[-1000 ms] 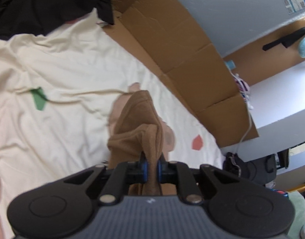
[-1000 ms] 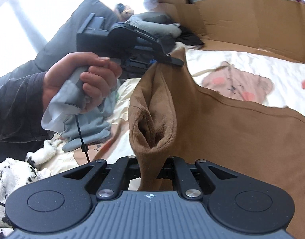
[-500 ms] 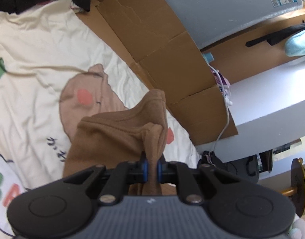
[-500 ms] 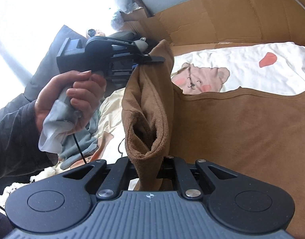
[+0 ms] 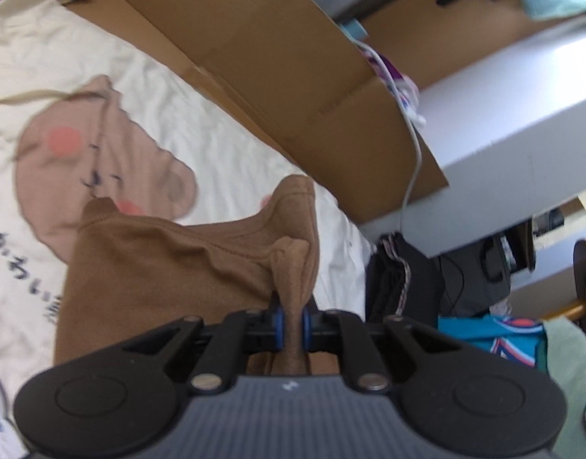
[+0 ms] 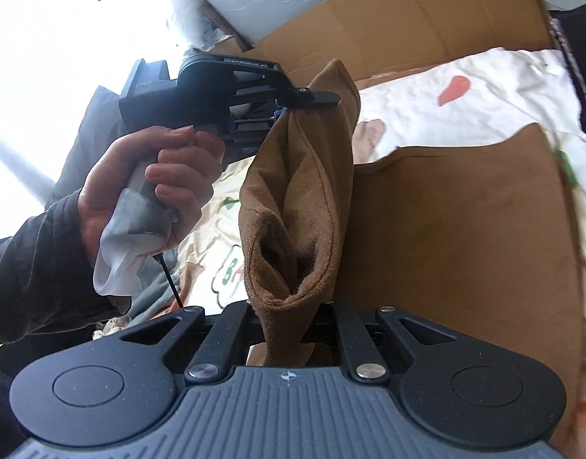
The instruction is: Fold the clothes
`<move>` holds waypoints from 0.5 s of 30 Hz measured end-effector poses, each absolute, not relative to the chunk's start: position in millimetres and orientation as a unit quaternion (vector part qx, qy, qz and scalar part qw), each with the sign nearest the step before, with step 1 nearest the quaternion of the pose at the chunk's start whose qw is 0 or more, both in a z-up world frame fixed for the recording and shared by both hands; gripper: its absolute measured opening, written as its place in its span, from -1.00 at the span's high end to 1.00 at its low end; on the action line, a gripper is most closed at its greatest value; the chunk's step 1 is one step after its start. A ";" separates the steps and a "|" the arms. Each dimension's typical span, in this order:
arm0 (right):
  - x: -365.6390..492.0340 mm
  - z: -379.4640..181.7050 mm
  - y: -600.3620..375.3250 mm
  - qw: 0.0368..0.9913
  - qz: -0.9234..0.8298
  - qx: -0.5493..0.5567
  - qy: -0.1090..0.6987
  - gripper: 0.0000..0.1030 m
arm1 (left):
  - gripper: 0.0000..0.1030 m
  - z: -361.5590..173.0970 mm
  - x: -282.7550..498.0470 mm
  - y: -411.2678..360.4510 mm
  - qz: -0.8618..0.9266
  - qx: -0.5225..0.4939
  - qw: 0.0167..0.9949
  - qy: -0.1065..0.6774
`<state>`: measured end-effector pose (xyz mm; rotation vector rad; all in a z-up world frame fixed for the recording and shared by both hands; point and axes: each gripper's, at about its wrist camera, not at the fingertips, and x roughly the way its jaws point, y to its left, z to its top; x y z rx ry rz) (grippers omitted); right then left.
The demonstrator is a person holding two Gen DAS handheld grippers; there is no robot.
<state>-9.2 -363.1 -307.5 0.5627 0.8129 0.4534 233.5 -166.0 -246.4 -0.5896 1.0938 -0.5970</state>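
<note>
A brown garment (image 5: 151, 267) lies partly spread over a cream bedsheet (image 5: 224, 153) printed with a bear. My left gripper (image 5: 291, 319) is shut on a bunched corner of it, the cloth pinched between the blue pads. In the right wrist view the same brown garment (image 6: 457, 237) spreads to the right and a doubled edge rises between both tools. My right gripper (image 6: 289, 329) is shut on one end of that edge. The left gripper (image 6: 281, 109) holds the other end higher up, carried by a person's hand (image 6: 159, 176) in a dark sleeve.
Flattened cardboard (image 5: 277, 76) stands along the far side of the bed. A white cable (image 5: 413, 160) hangs over it. Beyond the bed's end are dark bags (image 5: 407, 279) and a teal cloth (image 5: 491, 336). Grey clothing (image 6: 155, 290) lies below the hand.
Both grippers have carried the brown edge sideways across the bed. The bear print has slid left in the left wrist view, and more of the garment now lies spread to the right.
</note>
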 end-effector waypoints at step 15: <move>-35.3 -333.2 -413.0 0.842 0.168 0.311 0.408 0.93 | 0.81 -278.3 211.9 -247.4 -0.289 -0.250 0.755 0.533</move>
